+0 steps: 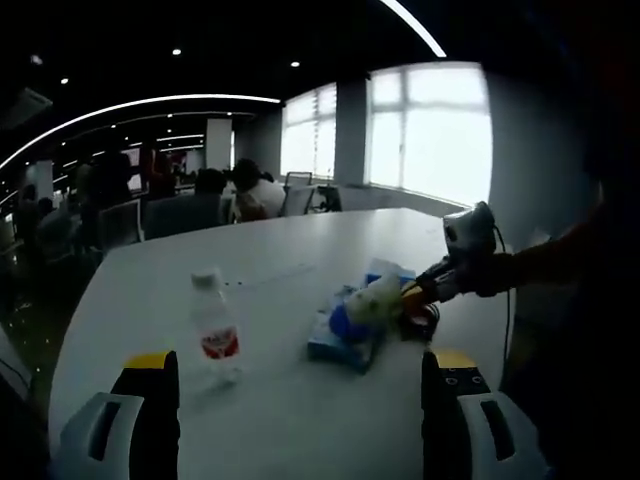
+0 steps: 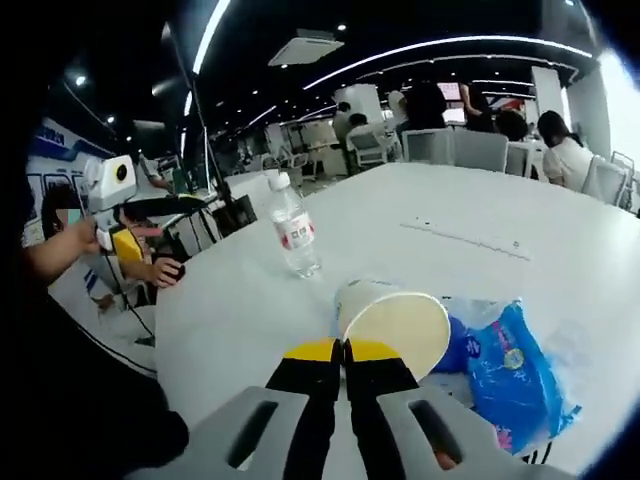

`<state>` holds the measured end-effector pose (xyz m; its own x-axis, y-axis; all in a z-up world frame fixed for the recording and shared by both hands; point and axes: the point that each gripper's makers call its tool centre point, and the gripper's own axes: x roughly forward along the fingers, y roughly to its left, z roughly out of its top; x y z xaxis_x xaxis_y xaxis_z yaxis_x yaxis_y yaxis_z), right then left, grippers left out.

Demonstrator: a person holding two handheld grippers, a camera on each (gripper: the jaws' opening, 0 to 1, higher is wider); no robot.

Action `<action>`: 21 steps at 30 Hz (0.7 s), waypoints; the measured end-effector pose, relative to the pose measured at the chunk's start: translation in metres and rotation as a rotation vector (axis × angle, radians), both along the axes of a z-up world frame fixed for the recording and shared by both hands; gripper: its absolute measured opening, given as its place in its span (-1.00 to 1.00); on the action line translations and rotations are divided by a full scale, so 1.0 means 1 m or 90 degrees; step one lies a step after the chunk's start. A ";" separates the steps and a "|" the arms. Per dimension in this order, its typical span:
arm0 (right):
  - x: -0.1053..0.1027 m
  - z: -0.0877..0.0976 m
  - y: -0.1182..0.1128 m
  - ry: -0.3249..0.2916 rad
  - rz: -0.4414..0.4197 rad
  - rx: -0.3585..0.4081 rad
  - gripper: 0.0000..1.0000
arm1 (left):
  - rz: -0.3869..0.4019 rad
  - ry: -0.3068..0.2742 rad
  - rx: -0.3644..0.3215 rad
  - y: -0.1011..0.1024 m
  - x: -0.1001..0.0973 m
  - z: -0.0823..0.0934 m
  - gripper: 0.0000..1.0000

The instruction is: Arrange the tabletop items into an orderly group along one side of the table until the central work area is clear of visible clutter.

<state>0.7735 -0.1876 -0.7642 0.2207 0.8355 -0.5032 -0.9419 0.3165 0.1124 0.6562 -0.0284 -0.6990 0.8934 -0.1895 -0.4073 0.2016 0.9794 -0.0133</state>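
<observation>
Nearest the paper cup (image 2: 395,322), the right hand-held gripper (image 2: 343,352) has its jaws pressed together, seemingly pinching the cup's rim, though the contact is hard to make out. Just right of the cup lies a blue packet (image 2: 510,368) on the white worktop (image 2: 480,215). Beyond the cup stands a water bottle (image 2: 293,228), upright. The left hand-held gripper (image 1: 300,375) is spread wide, empty.

No text can be read in either view. A red label is seen on the water bottle (image 2: 294,236) and printed marks on the blue packet (image 2: 513,372), but the lettering on both is too small and blurred to be made out
</observation>
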 end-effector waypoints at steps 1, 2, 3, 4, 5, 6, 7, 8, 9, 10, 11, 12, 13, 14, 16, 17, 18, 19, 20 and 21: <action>-0.001 0.004 0.003 -0.010 0.014 -0.004 -1.00 | -0.001 0.000 0.002 0.000 0.000 0.000 0.99; 0.000 0.010 0.007 -0.030 0.032 -0.007 -1.00 | -0.003 0.002 0.004 0.000 0.000 0.000 0.99; 0.000 0.014 0.010 -0.039 0.045 -0.013 -1.00 | -0.004 0.003 0.006 0.000 -0.001 0.000 0.99; 0.000 0.020 0.014 -0.061 0.065 -0.023 -1.00 | -0.004 0.005 0.008 0.000 -0.001 -0.001 0.99; 0.001 0.024 0.017 -0.077 0.077 -0.031 -1.00 | -0.006 0.006 0.009 0.000 -0.001 -0.001 0.99; -0.001 0.028 0.021 -0.094 0.098 -0.048 -1.00 | -0.006 0.007 0.010 -0.001 -0.001 -0.001 0.99; -0.001 0.031 0.024 -0.107 0.110 -0.052 -1.00 | -0.007 0.008 0.011 -0.001 -0.002 -0.001 0.99; -0.002 0.035 0.027 -0.120 0.121 -0.058 -1.00 | -0.007 0.008 0.011 -0.001 -0.002 -0.001 0.99; -0.003 0.038 0.031 -0.131 0.137 -0.063 -1.00 | -0.008 0.008 0.010 -0.002 -0.002 -0.001 0.99; -0.005 0.041 0.034 -0.136 0.147 -0.065 -1.00 | -0.011 0.011 0.010 -0.003 -0.002 -0.002 0.99; -0.007 0.042 0.037 -0.142 0.161 -0.071 -1.00 | -0.012 0.013 0.012 -0.004 -0.002 -0.003 0.99; -0.008 0.043 0.039 -0.154 0.178 -0.081 -1.00 | -0.014 0.015 0.015 -0.004 -0.002 -0.003 0.99; -0.008 0.043 0.041 -0.160 0.184 -0.084 -1.00 | -0.015 0.016 0.017 -0.004 -0.002 -0.004 0.99; -0.009 0.043 0.044 -0.167 0.199 -0.092 -1.00 | -0.014 0.017 0.020 -0.004 -0.002 -0.004 0.99; -0.009 0.043 0.048 -0.181 0.218 -0.104 -1.00 | -0.013 0.014 0.019 -0.004 -0.002 -0.003 0.99; -0.010 0.044 0.051 -0.189 0.229 -0.108 -1.00 | -0.013 0.013 0.017 -0.004 -0.002 -0.003 0.99; -0.010 0.045 0.053 -0.193 0.237 -0.110 -1.00 | -0.013 0.012 0.016 -0.004 -0.002 -0.003 0.99; -0.010 0.045 0.055 -0.198 0.248 -0.115 -1.00 | -0.013 0.015 0.018 -0.004 -0.002 -0.003 0.99; -0.010 0.046 0.058 -0.208 0.260 -0.122 -1.00 | -0.014 0.016 0.019 -0.004 -0.002 -0.003 0.99; -0.009 0.047 0.060 -0.214 0.266 -0.125 -1.00 | -0.015 0.016 0.021 -0.004 -0.002 -0.003 0.99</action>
